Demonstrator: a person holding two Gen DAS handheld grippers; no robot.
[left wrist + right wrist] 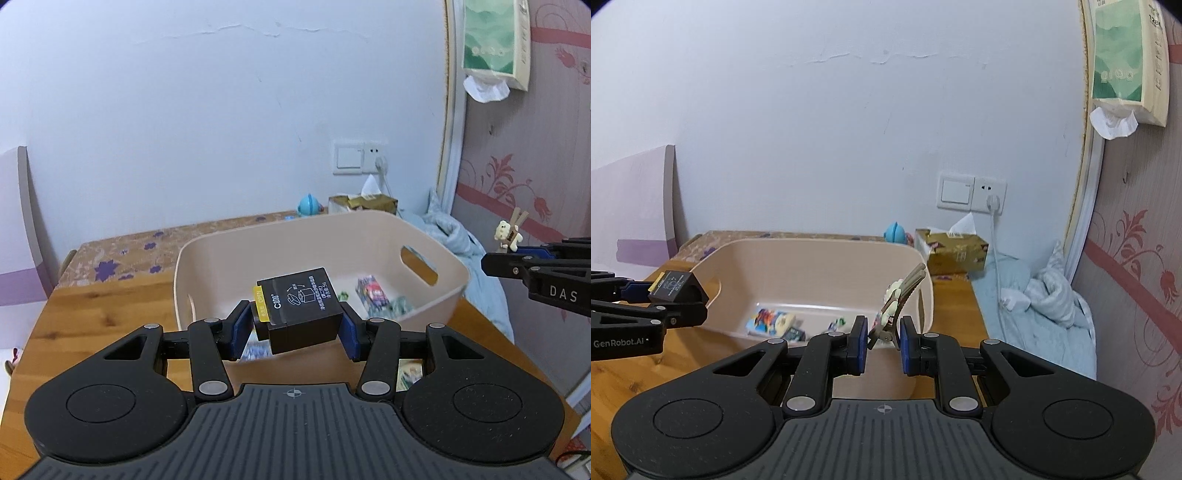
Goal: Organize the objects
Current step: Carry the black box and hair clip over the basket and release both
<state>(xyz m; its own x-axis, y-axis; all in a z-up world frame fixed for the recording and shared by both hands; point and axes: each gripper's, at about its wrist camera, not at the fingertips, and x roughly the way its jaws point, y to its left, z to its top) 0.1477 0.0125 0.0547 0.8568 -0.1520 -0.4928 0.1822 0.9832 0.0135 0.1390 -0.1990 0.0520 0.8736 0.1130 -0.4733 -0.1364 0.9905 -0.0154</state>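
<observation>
The left gripper [295,326] has its blue-padded fingers [240,325] pinching a small black box [301,308] with white print and a yellow tab, held tilted at the centre of the left wrist view, over the near rim of a beige plastic basket [373,236]. In the right wrist view the same box [674,286] shows at the left edge, level with the basket's left rim.

The right gripper [882,341] has its fingers [858,341] closed onto the lower end of a brown hair clip [899,299] with a small cream bear on it; the clip leans up and to the right, in front of the basket's [798,254] right wall. Seen from the left wrist, that clip [511,230] sits at the right edge of the frame, above the other gripper's black tip.

Inside the basket lie colourful packets [772,321], blurred. The basket stands on a wooden bench [107,314]. Behind it, a gold tissue box [955,251] and a blue toy [895,232] sit near the wall, below a switch and socket plate [971,194].
</observation>
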